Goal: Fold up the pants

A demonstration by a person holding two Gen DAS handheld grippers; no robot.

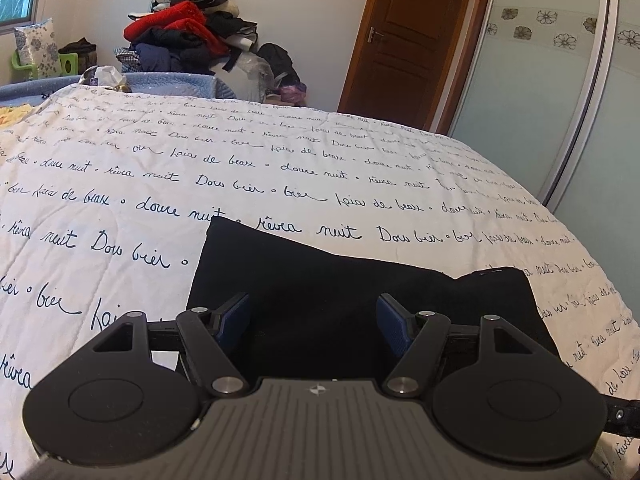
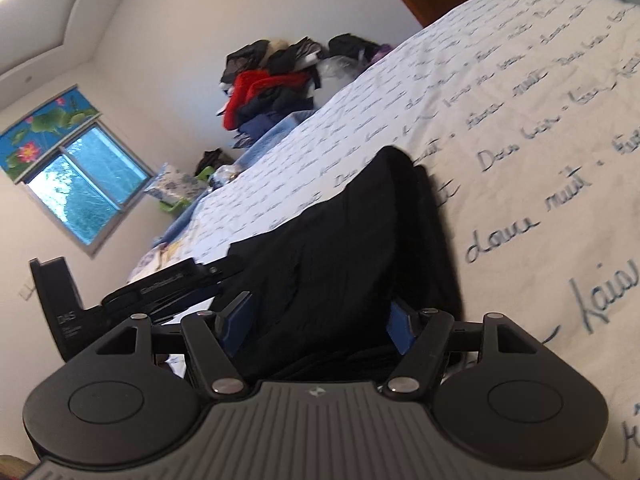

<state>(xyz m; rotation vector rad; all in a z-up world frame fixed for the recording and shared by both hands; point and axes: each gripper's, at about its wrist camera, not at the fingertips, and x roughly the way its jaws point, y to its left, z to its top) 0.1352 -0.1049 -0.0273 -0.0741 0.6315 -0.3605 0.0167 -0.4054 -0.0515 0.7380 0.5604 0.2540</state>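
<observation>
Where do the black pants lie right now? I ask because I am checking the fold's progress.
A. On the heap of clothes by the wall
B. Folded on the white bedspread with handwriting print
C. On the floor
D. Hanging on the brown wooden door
B: the folded black pants lie flat on the white bedspread with handwriting print, just ahead of the open left claw.

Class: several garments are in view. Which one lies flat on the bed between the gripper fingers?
The black pants, folded on the lettered bedspread right before the left gripper. The other clothes sit heaped in a pile by the far wall.
</observation>
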